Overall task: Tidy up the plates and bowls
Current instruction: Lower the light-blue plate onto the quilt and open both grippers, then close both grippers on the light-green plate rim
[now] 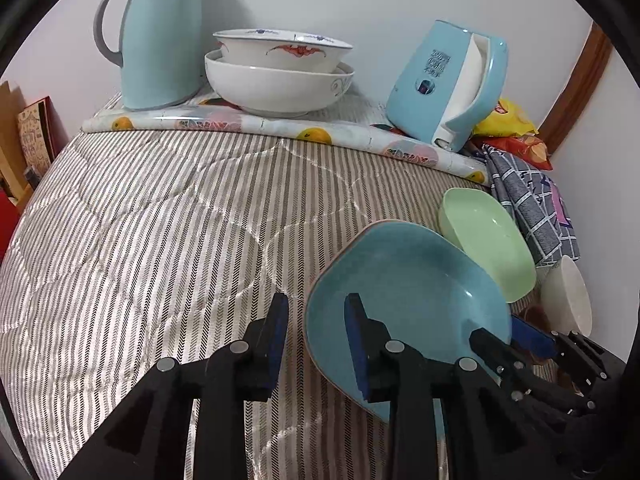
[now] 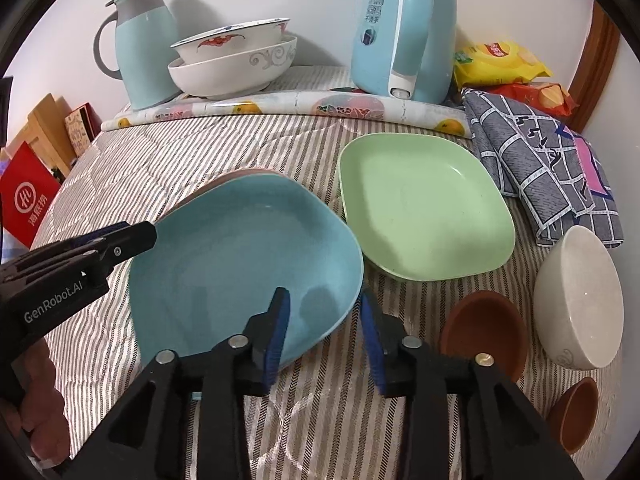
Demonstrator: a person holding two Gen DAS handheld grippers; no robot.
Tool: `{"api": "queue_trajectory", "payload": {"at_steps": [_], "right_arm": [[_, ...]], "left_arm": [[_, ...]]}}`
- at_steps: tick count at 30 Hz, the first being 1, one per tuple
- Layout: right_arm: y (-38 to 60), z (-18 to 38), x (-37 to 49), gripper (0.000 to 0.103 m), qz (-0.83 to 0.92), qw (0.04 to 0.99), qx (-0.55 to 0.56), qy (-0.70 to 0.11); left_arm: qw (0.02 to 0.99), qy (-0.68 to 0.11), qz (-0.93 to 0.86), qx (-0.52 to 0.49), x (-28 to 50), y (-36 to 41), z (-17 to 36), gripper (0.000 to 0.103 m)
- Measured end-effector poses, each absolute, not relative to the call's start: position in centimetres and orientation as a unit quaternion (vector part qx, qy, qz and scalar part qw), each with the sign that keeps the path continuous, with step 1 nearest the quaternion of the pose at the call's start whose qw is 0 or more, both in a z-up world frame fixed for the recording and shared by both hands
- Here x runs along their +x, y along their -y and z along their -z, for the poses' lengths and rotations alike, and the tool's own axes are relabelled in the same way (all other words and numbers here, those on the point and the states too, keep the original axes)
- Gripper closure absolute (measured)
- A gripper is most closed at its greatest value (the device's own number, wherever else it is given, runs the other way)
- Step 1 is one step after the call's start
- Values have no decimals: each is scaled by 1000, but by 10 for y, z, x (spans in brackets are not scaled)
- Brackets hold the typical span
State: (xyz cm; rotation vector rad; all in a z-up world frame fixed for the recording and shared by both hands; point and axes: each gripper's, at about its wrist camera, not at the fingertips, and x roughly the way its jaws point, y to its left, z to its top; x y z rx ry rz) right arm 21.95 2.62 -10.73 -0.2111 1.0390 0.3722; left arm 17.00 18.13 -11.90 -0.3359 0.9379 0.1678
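A blue plate [image 2: 240, 264] lies on a pink plate [image 2: 236, 174] on the striped quilt; it also shows in the left wrist view [image 1: 404, 280]. A green plate [image 2: 424, 204] lies to its right, also in the left wrist view [image 1: 488, 240]. My left gripper [image 1: 316, 340] is open with its jaws astride the blue plate's left rim. My right gripper [image 2: 324, 328] is open, astride the plate's near right rim. A white bowl [image 2: 580, 296] and two brown bowls [image 2: 484, 336] [image 2: 576, 416] lie at the right.
At the back stand a thermos jug [image 2: 144, 52], two stacked white bowls [image 2: 232, 64], a blue kettle [image 2: 404, 28] on a fruit-print mat [image 2: 280, 108]. Snack bags [image 2: 500, 60] and a checked cloth [image 2: 548, 164] lie at the right.
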Motion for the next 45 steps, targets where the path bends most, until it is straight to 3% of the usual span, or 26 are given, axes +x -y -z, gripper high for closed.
{"api": "queue_trajectory", "payload": {"at_steps": [2, 12, 17, 21, 28, 40, 45], "right_arm": [[-23, 104, 218, 56, -174, 848, -97, -490], [0, 83, 210, 56, -167, 860, -76, -475], [19, 69, 209, 47, -153, 872, -69, -460], [39, 55, 213, 43, -140, 882, -59, -446], [67, 40, 225, 39, -124, 893, -50, -429], [84, 54, 259, 39, -125, 887, -33, -442], [82, 64, 277, 47, -128, 884, -39, -449]], "left_arm": [[876, -449, -80, -158, 169, -180, 115, 75], [885, -434, -77, -151, 163, -165, 93, 75], [890, -425, -70, -149, 163, -153, 80, 75], [897, -413, -68, -142, 165, -139, 69, 60], [901, -407, -63, -134, 177, -118, 59, 58], [893, -420, -64, -147, 206, -113, 70, 58], [892, -428, -59, -129, 226, -103, 79, 58]]}}
